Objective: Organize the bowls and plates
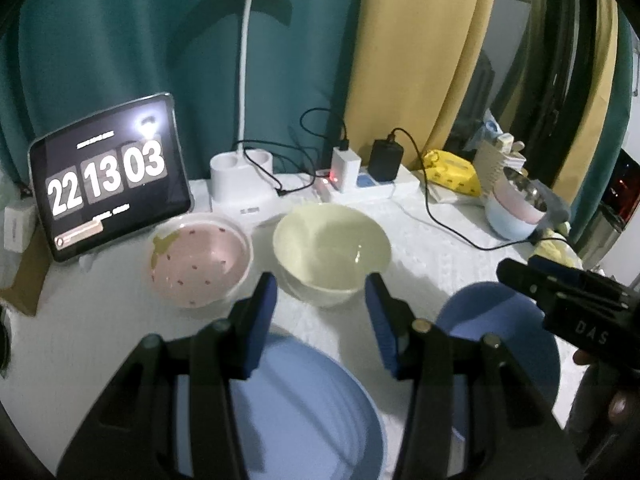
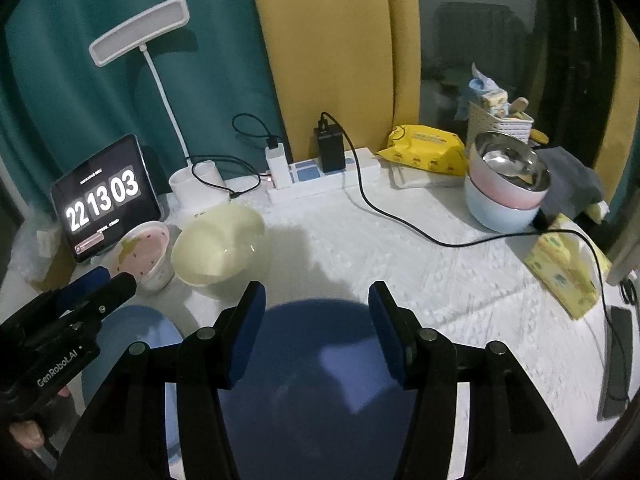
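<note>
Upright, the pink bowl point(image 1: 200, 258) and cream bowl point(image 1: 332, 246) sit side by side.

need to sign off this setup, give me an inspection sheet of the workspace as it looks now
surface: table under a white textured cover.
job's things: pink strawberry bowl and cream bowl side by side at the back; light blue plate and dark blue plate in front.
clutter: tablet clock, desk lamp, yellow wipes pack, stacked bowls with a steel one on top, tissue pack.
grippers: left gripper over the light blue plate, right gripper over the dark blue plate; both jaws apart, holding nothing.
cables: black cable running across the cover from the power strip.
surroundings: teal and yellow curtains.
</note>
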Demonstrator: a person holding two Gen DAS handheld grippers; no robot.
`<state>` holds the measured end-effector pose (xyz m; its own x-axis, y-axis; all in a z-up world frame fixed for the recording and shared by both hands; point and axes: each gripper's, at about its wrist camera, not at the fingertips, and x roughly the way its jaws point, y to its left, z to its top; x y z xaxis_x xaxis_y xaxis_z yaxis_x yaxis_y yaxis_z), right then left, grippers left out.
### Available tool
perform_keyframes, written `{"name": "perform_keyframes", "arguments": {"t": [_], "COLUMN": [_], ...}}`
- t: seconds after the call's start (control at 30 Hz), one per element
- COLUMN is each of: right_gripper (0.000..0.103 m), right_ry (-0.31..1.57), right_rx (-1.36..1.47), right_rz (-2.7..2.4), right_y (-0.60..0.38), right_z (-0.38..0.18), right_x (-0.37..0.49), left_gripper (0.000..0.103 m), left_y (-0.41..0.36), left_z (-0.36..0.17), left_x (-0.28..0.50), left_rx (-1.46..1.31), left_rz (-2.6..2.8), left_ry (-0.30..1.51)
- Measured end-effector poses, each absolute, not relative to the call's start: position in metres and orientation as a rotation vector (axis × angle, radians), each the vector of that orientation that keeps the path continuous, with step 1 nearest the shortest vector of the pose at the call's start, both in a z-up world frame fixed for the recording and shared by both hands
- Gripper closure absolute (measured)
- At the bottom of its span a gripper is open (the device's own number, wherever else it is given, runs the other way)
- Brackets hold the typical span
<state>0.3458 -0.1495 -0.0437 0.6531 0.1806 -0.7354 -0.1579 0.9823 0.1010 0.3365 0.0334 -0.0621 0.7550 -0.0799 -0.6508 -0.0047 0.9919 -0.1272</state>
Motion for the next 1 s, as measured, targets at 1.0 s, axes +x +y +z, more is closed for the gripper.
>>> {"name": "perform_keyframes", "arguments": {"t": [1.0], "right_gripper": [0.046], "right_ry": [0.951], "right_rx": [0.059], "right_rz": [0.243], "right_y": [-0.106], "right_z": [-0.089], "right_x": [0.45], "left_gripper": [0.056], "left_y": [0.042], "left_z": [-0.106], "left_x": [0.459], "left_rx": [0.012], "left_rz": [-0.01], "left_ry": [0.784]}}
